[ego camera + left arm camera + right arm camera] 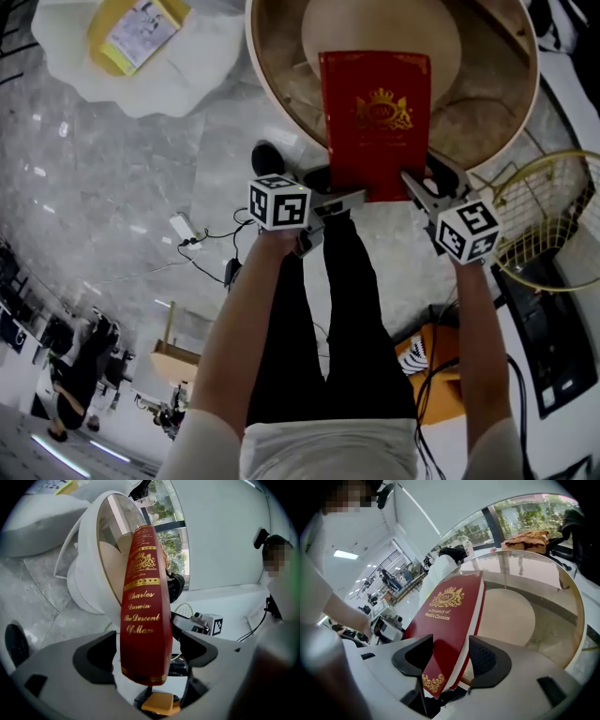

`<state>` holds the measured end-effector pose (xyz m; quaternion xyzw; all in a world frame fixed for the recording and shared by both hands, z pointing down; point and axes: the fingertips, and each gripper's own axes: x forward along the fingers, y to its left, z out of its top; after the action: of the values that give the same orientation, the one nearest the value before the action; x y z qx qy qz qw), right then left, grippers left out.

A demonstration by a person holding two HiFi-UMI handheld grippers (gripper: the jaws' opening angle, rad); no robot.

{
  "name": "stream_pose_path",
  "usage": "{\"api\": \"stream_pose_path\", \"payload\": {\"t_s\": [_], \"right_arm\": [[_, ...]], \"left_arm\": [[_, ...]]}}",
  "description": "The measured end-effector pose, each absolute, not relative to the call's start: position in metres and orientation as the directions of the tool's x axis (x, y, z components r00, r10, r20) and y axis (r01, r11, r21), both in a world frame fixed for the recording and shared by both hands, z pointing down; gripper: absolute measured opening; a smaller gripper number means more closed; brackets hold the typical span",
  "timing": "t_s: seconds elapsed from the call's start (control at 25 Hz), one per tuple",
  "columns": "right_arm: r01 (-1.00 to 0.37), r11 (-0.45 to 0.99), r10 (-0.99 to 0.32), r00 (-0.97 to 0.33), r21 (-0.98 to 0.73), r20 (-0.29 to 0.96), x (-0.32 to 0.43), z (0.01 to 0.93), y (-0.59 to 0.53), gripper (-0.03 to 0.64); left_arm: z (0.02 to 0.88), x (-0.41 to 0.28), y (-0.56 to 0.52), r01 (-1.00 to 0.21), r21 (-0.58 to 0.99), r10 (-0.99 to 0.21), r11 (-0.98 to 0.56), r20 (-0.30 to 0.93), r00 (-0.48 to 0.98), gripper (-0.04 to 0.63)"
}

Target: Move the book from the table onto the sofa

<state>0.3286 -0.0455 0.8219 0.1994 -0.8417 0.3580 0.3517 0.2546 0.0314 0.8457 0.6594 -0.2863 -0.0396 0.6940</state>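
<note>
**Both sets of fingers astride the book's near corners, no grip yet**

Risk: each gripper has only a corner of the book to take. If the fingers close this near the edge, the hardback could pivot or slide out once lifted. If one side closes before the other, it could push the book across the glass. The cover may also fan open if only the boards are pinched.

Left fingers: wide apart. The red spine, lettered "The Descent of Man", stands between them with a gap on either side, and no pad presses on it.

Right fingers: spread fully. The book's gilt-stamped corner lies between them. One finger sits over the cover and the other is beside the page edge, and I see no squeeze.

In the head view the left gripper is at the near-left corner and the right gripper is at the near-right corner.

Book: lies face up on the round glass-topped table, with its near end overhanging the rim towards the person.

Further out, at upper left and well apart from the table, is a white padded seat, probably the sofa. The book is not there yet, so the carry has not begun.
</note>
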Motion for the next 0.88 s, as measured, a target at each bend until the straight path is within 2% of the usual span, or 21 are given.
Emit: {"api": "stream_pose_path", "payload": {"t_s": [0.16,0.28,0.36,0.64,0.88], "right_arm": [[-0.484,0.737,0.02,-0.682,-0.472,0.731,0.309,0.821,-0.024,0.255],[-0.45,0.732,0.068,-0.699,-0.512,0.712,0.301,0.82,-0.014,0.255],[-0.45,0.709,0.083,-0.712,-0.543,0.697,0.296,0.82,-0.009,0.253],[-0.467,0.631,0.072,-0.761,-0.62,0.645,0.285,0.807,-0.007,0.255],[-0.475,0.599,0.041,-0.786,-0.645,0.617,0.283,0.784,-0.008,0.255]], "left_arm": [[0.85,0.255,0.029,-0.298,0.945,-0.43,0.132,0.326,0.842,0.413],[0.856,0.251,0.036,-0.306,0.942,-0.416,0.139,0.336,0.845,0.406],[0.856,0.247,0.042,-0.295,0.945,-0.415,0.14,0.327,0.849,0.368],[0.836,0.234,0.053,-0.156,0.975,-0.459,0.157,0.212,0.863,0.322],[0.817,0.222,0.061,-0.152,0.977,-0.501,0.147,0.206,0.841,0.318]]}}
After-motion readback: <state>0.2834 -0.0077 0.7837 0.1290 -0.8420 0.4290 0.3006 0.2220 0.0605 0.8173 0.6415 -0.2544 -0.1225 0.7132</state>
